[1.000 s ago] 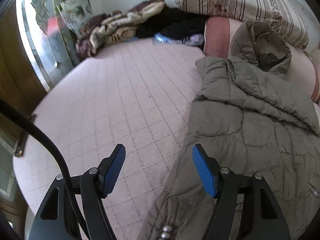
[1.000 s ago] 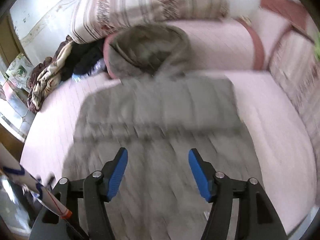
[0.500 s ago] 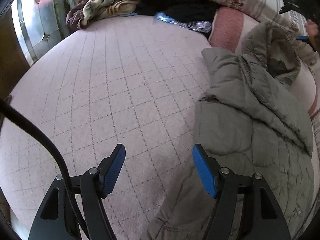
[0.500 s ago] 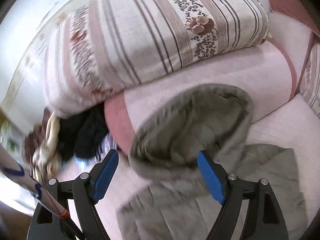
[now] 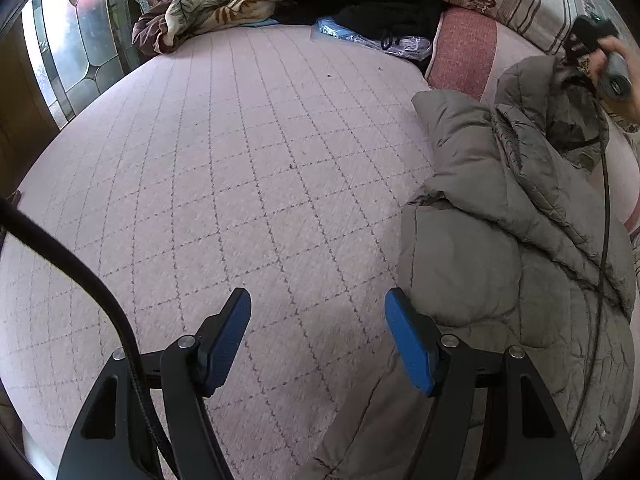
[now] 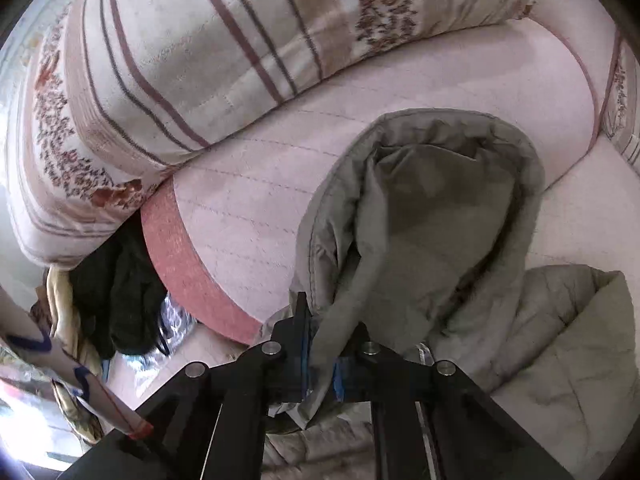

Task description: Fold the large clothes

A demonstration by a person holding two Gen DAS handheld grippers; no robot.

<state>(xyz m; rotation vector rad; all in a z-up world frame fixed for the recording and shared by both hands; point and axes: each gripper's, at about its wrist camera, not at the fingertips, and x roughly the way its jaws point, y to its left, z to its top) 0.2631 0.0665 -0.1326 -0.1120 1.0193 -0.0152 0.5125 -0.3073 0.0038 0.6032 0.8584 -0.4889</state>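
The right gripper has just clamped its jaws on the rim of the hood of the grey-green quilted puffer coat, which lies on the pink quilted bed with the hood ahead of that gripper, propped against a pink bolster. The left gripper hangs released, the coat's edge just right of it (seemingly touching nothing). The step looks like folding the hood down; next, draw it back over the coat's body.
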